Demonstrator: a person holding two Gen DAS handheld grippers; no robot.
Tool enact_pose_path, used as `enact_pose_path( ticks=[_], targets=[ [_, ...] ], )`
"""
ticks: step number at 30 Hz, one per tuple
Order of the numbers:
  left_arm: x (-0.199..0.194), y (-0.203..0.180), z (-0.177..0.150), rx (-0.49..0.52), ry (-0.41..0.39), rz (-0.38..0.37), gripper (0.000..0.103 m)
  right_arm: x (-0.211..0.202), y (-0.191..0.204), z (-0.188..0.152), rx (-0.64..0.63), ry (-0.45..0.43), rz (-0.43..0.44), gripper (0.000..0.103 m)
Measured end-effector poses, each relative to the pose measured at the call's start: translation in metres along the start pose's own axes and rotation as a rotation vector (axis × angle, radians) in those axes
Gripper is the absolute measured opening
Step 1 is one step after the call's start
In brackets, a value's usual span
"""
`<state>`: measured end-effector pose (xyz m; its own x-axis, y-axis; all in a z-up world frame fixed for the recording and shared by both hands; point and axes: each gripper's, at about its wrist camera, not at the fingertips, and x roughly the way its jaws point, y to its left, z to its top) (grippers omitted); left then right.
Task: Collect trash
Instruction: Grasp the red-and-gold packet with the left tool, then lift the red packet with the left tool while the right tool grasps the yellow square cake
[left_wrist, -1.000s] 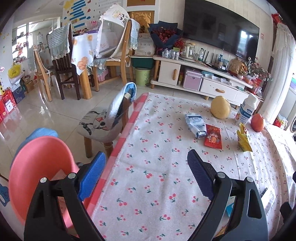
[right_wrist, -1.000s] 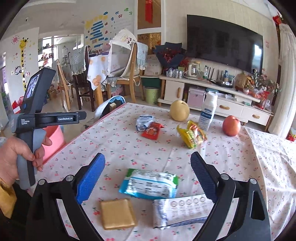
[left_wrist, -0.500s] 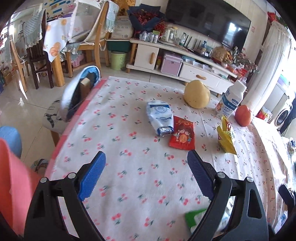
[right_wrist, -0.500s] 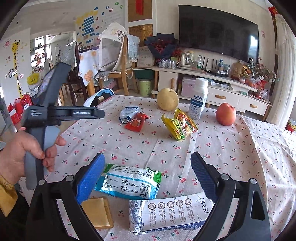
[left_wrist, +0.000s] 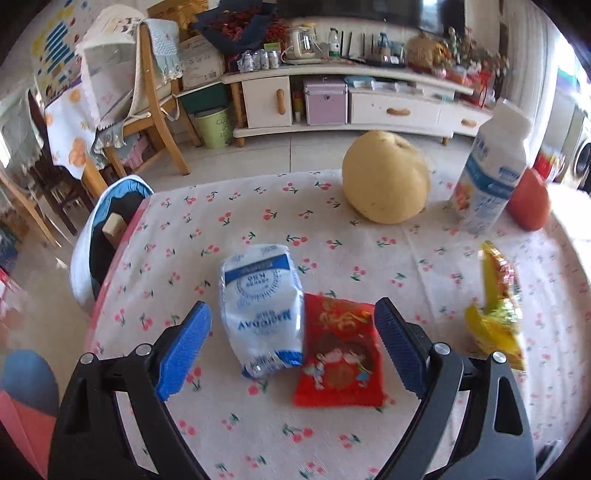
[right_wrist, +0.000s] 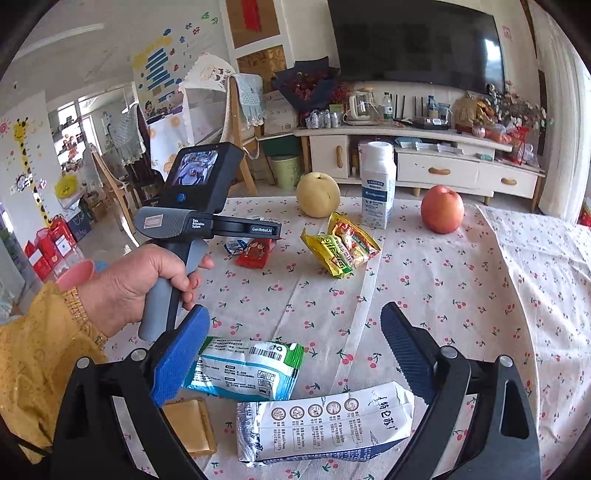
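left wrist view: wide-spread left tongs (left_wrist: 291, 349) bracket two wrappers at once.
the crinkly white-and-blue pouch (left_wrist: 260, 308) sits just ahead at 12 o'clock, slightly toward 11, its long axis running straight away from the tongs; a flat, glossy red packet (left_wrist: 338, 356) touches it at 1 o'clock, partly under its edge. a close now would likely catch both. the left hand (right_wrist: 133, 284) is much the nearer. the right tongs (right_wrist: 295, 354), also released and holding nothing, hover over a teal-and-white wrapper (right_wrist: 243, 367) and a printed white pouch (right_wrist: 325, 424). a yellow snack bag (left_wrist: 496, 314) lies at 3 o'clock; the smooth round pear (left_wrist: 386, 177) is beyond, on the cherry-print tablecloth (left_wrist: 424, 258).
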<state>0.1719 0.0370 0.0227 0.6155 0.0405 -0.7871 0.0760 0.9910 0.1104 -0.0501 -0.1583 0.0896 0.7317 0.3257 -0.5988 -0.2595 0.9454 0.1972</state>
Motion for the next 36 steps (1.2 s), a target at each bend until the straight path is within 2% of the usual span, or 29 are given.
enact_pose_path(
  ticks=[6, 9, 11, 12, 14, 15, 17, 18, 30, 36],
  targets=[
    [0.028, 0.007, 0.007, 0.018, 0.072, -0.036, 0.093, -0.002, -0.004, -0.001, 0.033, 0.013, 0.021, 0.093],
    [0.034, 0.008, 0.004, 0.006, 0.047, -0.027, 0.093, -0.004, -0.001, -0.001, 0.025, 0.013, 0.025, 0.093],
    [0.034, 0.007, 0.000, -0.001, 0.046, -0.064, 0.092, -0.004, 0.001, -0.001, 0.020, 0.016, 0.024, 0.093],
    [0.035, 0.006, -0.003, -0.015, 0.049, -0.096, 0.084, -0.003, 0.000, -0.001, 0.021, 0.017, 0.024, 0.093],
    [0.029, 0.004, -0.007, -0.020, 0.019, -0.098, 0.074, -0.003, -0.001, 0.000, 0.025, 0.019, 0.023, 0.093],
    [0.025, 0.002, -0.010, -0.015, 0.008, -0.108, 0.066, -0.003, -0.001, 0.000, 0.024, 0.018, 0.020, 0.093],
    [0.020, -0.003, -0.014, -0.005, 0.001, -0.121, 0.058, -0.004, -0.003, 0.001, 0.024, 0.015, 0.014, 0.093],
    [0.016, -0.005, -0.018, 0.004, -0.007, -0.133, 0.044, -0.005, -0.004, 0.002, 0.025, 0.011, 0.012, 0.093],
    [-0.031, -0.045, -0.069, 0.086, -0.011, -0.309, 0.040, -0.015, -0.032, 0.010, 0.069, -0.036, -0.056, 0.093],
    [-0.057, -0.060, -0.094, 0.118, 0.012, -0.366, 0.037, -0.010, -0.045, 0.010, 0.090, -0.001, -0.067, 0.093]
  ],
)
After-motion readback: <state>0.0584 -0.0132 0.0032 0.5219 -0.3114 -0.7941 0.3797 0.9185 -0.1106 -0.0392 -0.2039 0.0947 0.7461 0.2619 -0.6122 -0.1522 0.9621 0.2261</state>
